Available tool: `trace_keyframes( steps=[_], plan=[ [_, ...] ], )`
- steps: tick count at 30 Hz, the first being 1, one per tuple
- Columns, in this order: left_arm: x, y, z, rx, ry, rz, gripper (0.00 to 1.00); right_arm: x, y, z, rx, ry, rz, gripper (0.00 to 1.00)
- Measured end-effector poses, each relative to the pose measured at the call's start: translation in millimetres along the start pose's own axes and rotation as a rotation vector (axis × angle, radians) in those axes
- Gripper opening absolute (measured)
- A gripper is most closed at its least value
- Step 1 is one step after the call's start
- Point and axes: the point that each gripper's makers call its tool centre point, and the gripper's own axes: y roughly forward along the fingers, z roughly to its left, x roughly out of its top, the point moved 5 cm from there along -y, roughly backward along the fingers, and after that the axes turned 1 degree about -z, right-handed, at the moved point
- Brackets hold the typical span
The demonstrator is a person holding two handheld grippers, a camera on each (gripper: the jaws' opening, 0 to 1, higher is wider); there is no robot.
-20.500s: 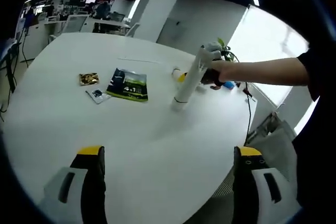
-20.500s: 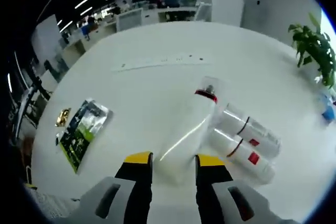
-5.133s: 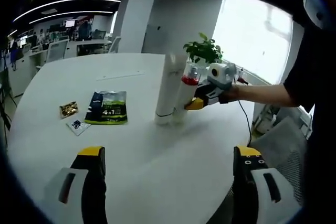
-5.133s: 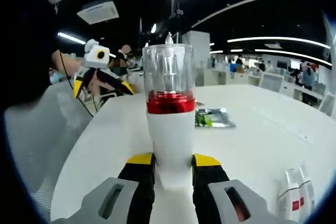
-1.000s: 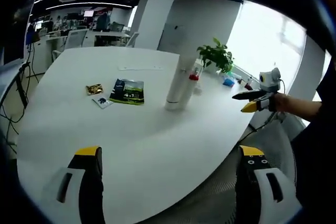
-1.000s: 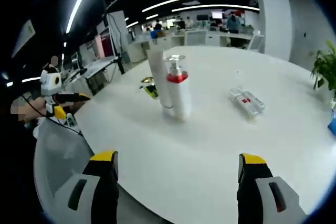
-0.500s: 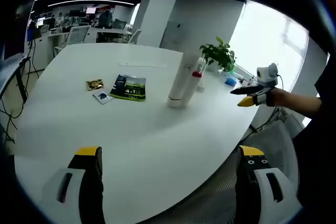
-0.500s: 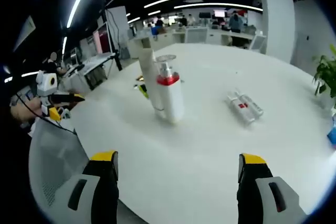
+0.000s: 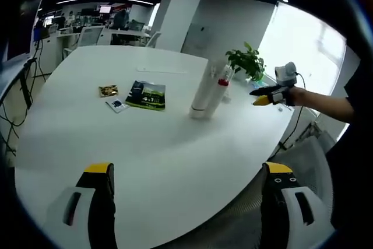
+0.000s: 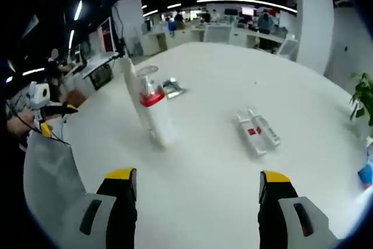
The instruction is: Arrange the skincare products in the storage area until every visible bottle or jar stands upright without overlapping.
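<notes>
The skincare bottles are found on a large round white desk (image 9: pixel 175 144). A tall white tube (image 9: pixel 204 94) and a pump bottle (image 10: pixel 152 112) with a red collar and clear cap are seen standing upright, touching each other, well ahead of the left tongs (image 9: pixel 183 202) in the left gripper view. In the right gripper view the same pair is seen ahead and to the left of the right tongs (image 10: pixel 195 202), leaning in the picture with the camera's tilt. Two small white bottles (image 10: pixel 256 131) with red labels are seen lying on their sides, side by side and touching, ahead and to the right of the right tongs.

Both tongs are released, jaws spread wide, with nothing between them. The right tongs (image 9: pixel 265 96) are also seen in the left gripper view, held in a hand beyond the desk's right edge, and the left tongs (image 10: pixel 49 115) are seen at the left of the right gripper view.

A green packet (image 9: pixel 147 95), a gold sachet (image 9: pixel 108 91) and a small dark sachet (image 9: pixel 118 104) are laid flat on the desk ahead and left of the tube. A potted plant (image 9: pixel 247 62) is placed behind the bottles by a bright window. An open office with desks, chairs, a white pillar and strip ceiling lights is seen beyond.
</notes>
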Motion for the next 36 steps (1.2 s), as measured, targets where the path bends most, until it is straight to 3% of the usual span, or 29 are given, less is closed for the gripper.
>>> trace_keyframes(
  steps=[7,11,36],
  plan=[
    [-0.3,-1,2.9,0.015,-0.022,-0.006,0.97,6.0,17,-18,-0.003,-0.028,0.025,0.82],
    [0.1,-2,3.9,0.017,-0.031,-0.010,0.97,8.0,25,-30,-0.043,-0.061,0.014,0.67],
    [-5.1,0,5.0,0.014,-0.051,0.038,0.95,23.0,74,-63,-0.018,-0.140,0.089,0.58]
  ],
)
